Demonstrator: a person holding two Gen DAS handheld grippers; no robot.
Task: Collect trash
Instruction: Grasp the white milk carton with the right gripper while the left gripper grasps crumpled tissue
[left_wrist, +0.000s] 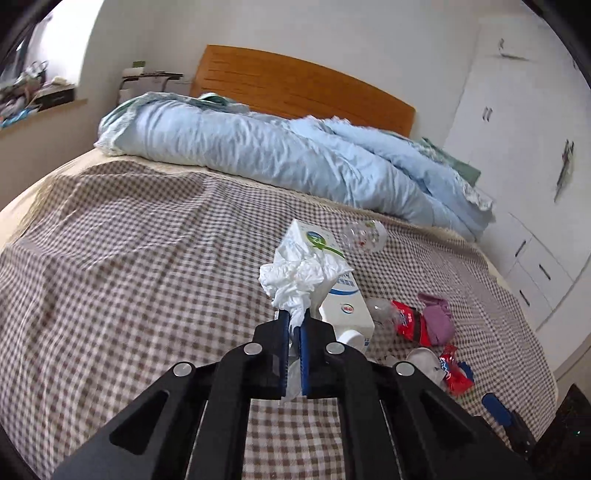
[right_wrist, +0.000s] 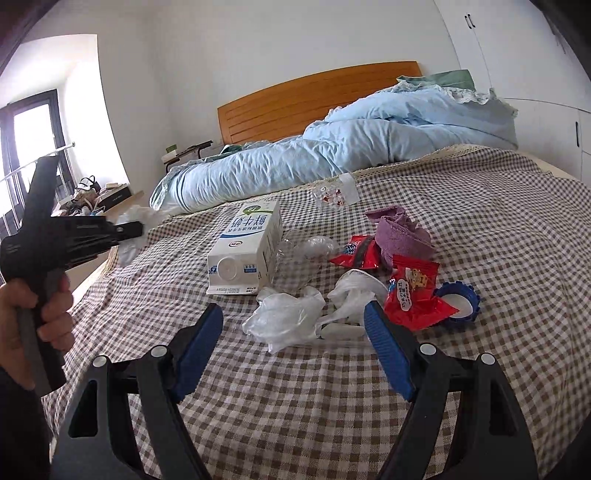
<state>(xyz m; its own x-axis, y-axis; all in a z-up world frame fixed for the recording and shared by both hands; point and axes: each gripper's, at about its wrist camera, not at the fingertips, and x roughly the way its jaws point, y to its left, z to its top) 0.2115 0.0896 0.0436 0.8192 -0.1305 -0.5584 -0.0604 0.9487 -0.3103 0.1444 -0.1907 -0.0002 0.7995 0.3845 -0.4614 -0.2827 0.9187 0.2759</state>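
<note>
Right wrist view, near to far: right gripper (right_wrist: 293, 332) w/ blue pads spread wide, nothing between the pads, hovering over the checked bedspread (right_wrist: 295, 406). Just ahead of its tips lies a crumpled clear plastic bag (right_wrist: 282, 321), beside it a white wrapper (right_wrist: 352, 291). To the right a red snack packet (right_wrist: 413, 299) lies partly over a blue-rimmed lid (right_wrist: 461, 302). Behind those: a 2nd red packet (right_wrist: 356, 251), a purple cloth (right_wrist: 402, 232), a crushed clear bottle (right_wrist: 303, 254) and a white milk carton (right_wrist: 245, 251) lying on its side, cap toward the camera. Farther back a clear cup (right_wrist: 334, 194), then the rumpled blue duvet (right_wrist: 332, 155) and wooden headboard (right_wrist: 314, 99).

At left, a hand (right_wrist: 33, 314) grips the left gripper's handle; left gripper (right_wrist: 138, 229) is off the bed, near its edge.

Left wrist view: left gripper (left_wrist: 293, 325) pads pressed together, pinching a crumpled white tissue (left_wrist: 299, 277), which sticks up past the tips, clear of the bedspread; carton right behind it.
</note>
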